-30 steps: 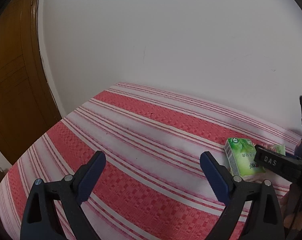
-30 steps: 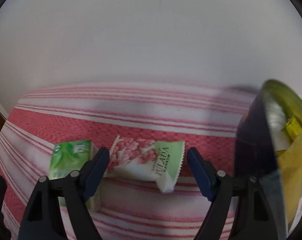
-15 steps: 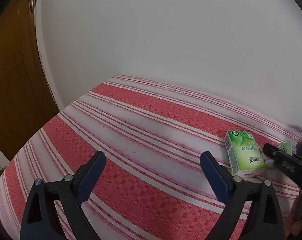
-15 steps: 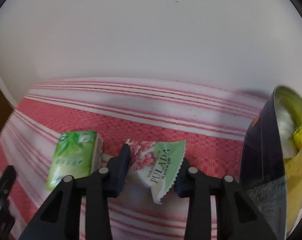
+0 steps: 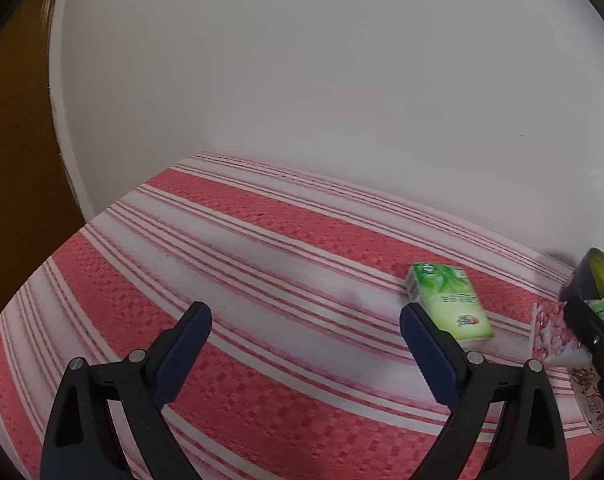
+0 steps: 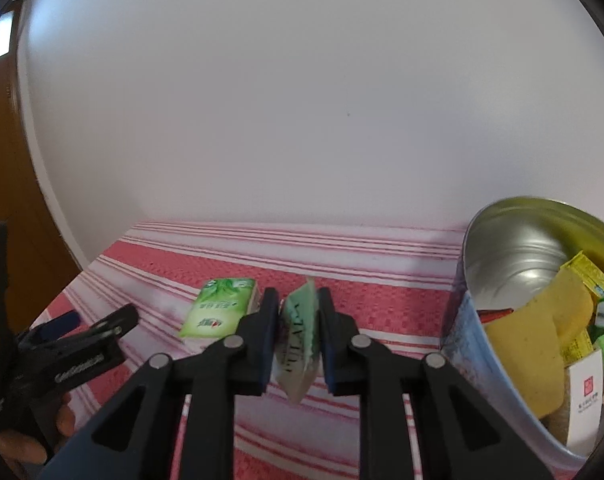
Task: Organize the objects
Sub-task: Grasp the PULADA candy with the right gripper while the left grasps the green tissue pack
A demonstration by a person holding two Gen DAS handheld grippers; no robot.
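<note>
**Your right gripper has the PULADA packet; your left gripper is spread over bare cloth**

Your right gripper (image 6: pixel 298 332) is clenched on the pink-and-green PULADA snack packet (image 6: pixel 298 340). The packet stands on edge between the two blue pads, its green printed end pointing forward and its lower corner hanging below the fingers, off the red-and-white striped cloth (image 6: pixel 382 300). From your left wrist camera the same packet (image 5: pixel 552 332) shows at the far right, its pink floral side facing that camera, with a black finger of your right gripper (image 5: pixel 590 330) across it.

Your left gripper (image 5: pixel 304 350) is released, its jaws wide apart with only striped cloth (image 5: pixel 230 264) between them. Nothing touches either pad.

The green tissue pack (image 5: pixel 448 306) lies flat on the cloth, just beyond your left gripper's right finger and near the held packet. In the right wrist view this pack (image 6: pixel 220 312) sits just left of your right gripper's left finger; whether the two touch you cannot tell from here.

To your right stands the round metal tin (image 6: pixel 514 236), open at the top, its silver inner wall showing. Inside it lie a yellow sponge (image 6: pixel 542 344), small yellow and green packets and a white card with a red mark (image 6: pixel 586 392). The tin's rim (image 5: pixel 602 276) also peeks in at the right edge of the left wrist view. A white wall (image 6: pixel 302 100) backs the cloth-covered surface, and a brown wooden door (image 5: pixel 14 140) stands at the left.
</note>
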